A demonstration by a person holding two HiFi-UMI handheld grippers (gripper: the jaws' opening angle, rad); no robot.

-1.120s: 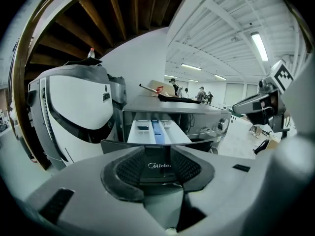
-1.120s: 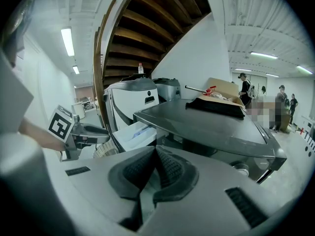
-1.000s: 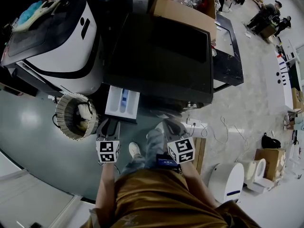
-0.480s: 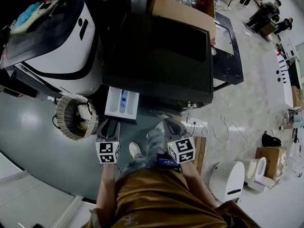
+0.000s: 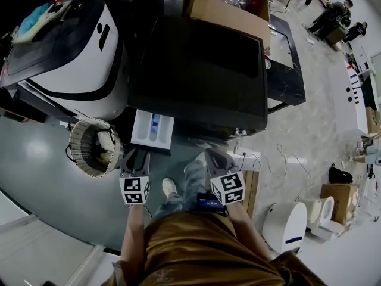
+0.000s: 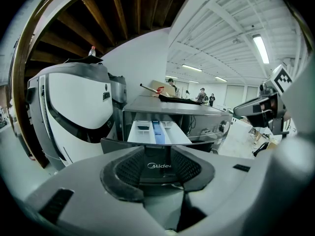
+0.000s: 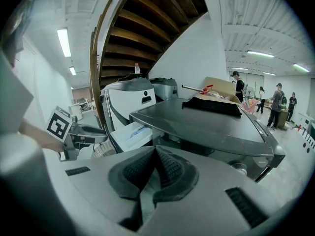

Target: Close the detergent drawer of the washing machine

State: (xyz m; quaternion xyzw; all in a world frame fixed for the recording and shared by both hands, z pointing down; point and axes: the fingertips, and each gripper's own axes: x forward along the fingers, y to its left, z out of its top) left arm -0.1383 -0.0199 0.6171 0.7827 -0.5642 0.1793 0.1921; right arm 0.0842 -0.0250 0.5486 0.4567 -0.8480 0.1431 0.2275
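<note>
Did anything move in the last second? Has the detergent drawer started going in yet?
Nothing visibly changed. The detergent drawer is still pulled out of the washing machine. The left gripper still sits right in front of the drawer's front panel with jaws apart. The right gripper stays shut and empty.

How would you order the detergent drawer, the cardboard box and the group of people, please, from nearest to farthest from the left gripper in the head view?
1. Detergent drawer: pulled open, directly ahead of the left gripper and its open tongs.
2. Cardboard box: at the far edge of the washing machine top.
3. People: far across the floor, upper right.
</note>
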